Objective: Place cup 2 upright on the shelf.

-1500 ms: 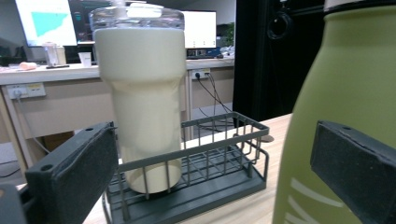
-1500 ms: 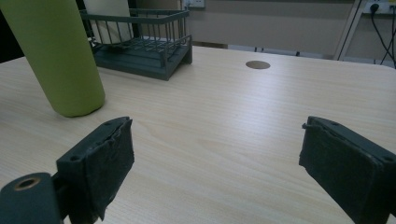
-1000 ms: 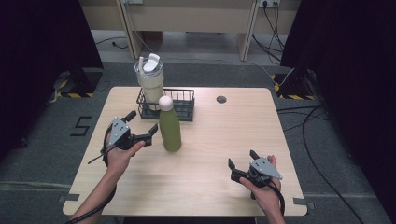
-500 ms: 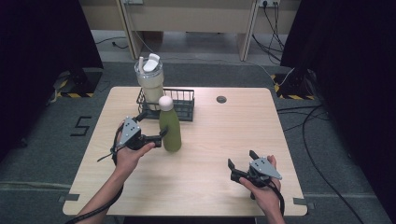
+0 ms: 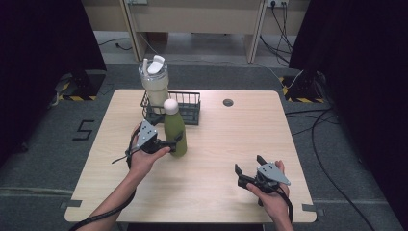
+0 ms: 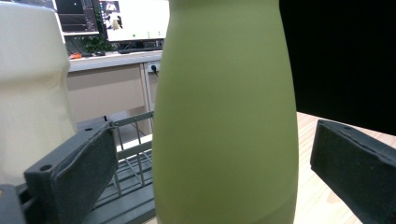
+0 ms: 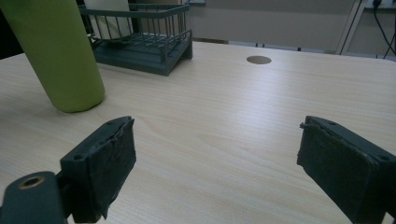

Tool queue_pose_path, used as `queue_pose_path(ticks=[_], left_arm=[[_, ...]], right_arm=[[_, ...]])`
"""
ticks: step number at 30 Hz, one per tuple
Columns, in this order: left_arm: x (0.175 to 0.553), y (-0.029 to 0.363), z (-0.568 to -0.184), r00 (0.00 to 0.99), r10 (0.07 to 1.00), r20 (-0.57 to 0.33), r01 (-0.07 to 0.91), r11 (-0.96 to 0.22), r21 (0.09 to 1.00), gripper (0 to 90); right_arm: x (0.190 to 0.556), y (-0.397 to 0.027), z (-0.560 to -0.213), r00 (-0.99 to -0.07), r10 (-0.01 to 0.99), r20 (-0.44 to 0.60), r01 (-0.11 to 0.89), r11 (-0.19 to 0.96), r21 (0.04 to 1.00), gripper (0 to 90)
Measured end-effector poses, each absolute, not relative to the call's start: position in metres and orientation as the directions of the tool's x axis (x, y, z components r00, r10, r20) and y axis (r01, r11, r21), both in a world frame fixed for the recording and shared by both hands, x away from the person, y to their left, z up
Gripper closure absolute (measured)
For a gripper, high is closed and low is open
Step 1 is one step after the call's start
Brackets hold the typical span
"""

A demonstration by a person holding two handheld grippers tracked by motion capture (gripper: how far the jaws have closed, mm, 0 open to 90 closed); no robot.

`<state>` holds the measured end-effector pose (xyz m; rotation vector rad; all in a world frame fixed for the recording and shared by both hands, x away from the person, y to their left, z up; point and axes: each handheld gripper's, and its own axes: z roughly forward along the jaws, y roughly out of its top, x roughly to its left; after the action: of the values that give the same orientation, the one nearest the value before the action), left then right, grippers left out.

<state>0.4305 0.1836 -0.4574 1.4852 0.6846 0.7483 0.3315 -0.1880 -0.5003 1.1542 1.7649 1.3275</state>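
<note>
In the left gripper view the two black jaws stand wide apart with the green bottle (image 6: pixel 226 116) upright between them; a strip of light shows on each side of the bottle, so neither pad presses on it. In the high view the left gripper (image 5: pixel 169 143) sits left of centre, its jaws reaching around the lower body of the green bottle (image 5: pixel 175 132), which stands on the table (image 5: pixel 226 139) just in front of the wire basket (image 5: pixel 185 111). A tall cream jug (image 5: pixel 155 86) with a white lid stands in the left end of that basket, just behind and to the left of the bottle; its pale wall shows at the left edge of the left gripper view.

The right gripper (image 5: pixel 245 176) is held at the lower right of the high view, near the table's front edge, jaws spread wide and holding nothing. Its own view shows bare wood between the jaws, with the bottle (image 7: pixel 53 56) at upper left and the basket (image 7: pixel 140 44) behind it.

Open tabletop runs from the bottle rightward to the table's right edge, broken by a small round hole (image 5: pixel 228 102) near the back edge.
</note>
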Motion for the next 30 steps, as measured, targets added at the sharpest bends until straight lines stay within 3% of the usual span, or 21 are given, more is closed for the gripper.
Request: queue_pose_path(ticks=[10, 23, 30], left_arm=[[0.4377, 0.1787, -0.4605, 0.609, 0.792, 0.048, -0.016, -0.048, 0.999, 5.2], [0.4396, 0.1756, -0.4641, 0.626, 0.778, 0.046, -0.017, -0.045, 0.999, 21.3], [0.4389, 0.1744, -0.4638, 0.625, 0.779, 0.047, -0.021, -0.043, 0.999, 22.4]], right_arm=[[0.3316, -0.1884, -0.5014, -0.411, 0.911, 0.015, 0.271, 0.107, 0.957, 11.7], [0.3316, -0.1882, -0.5022, -0.412, 0.911, 0.017, 0.277, 0.107, 0.955, 12.2], [0.3319, -0.1888, -0.5029, -0.411, 0.911, 0.018, 0.276, 0.105, 0.955, 12.3]])
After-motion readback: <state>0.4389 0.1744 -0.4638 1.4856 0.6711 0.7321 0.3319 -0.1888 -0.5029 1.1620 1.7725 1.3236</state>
